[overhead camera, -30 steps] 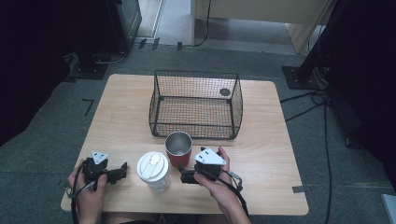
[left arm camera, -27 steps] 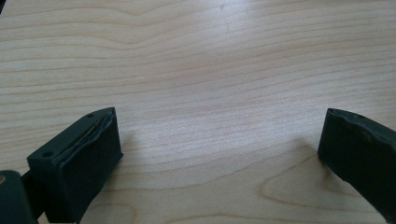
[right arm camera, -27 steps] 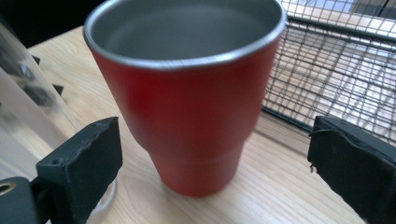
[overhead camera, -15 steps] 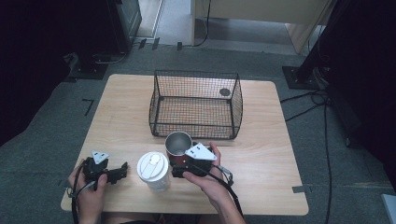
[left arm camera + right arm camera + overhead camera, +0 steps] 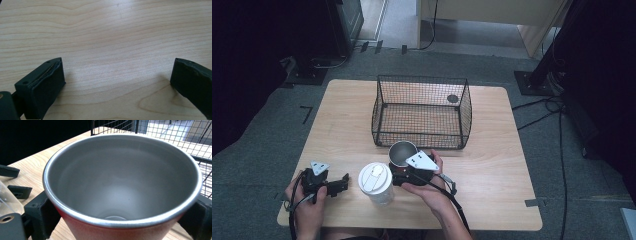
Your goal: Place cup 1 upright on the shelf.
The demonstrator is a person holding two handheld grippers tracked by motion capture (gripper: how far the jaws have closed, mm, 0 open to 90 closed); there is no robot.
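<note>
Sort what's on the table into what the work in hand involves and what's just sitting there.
In the job: red cup with steel inside, between the jaws of the right gripper, which have just been closing on it.

Lying about: lidded white cup; wire basket; left gripper, open over bare table.

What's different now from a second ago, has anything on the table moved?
The right tool slid left up to the red metal cup with the steel inside, and its jaws have just been closing, one on each side of the cup. The cup, the white-lidded clear cup, the black wire basket and the left tool kept their places.
</note>
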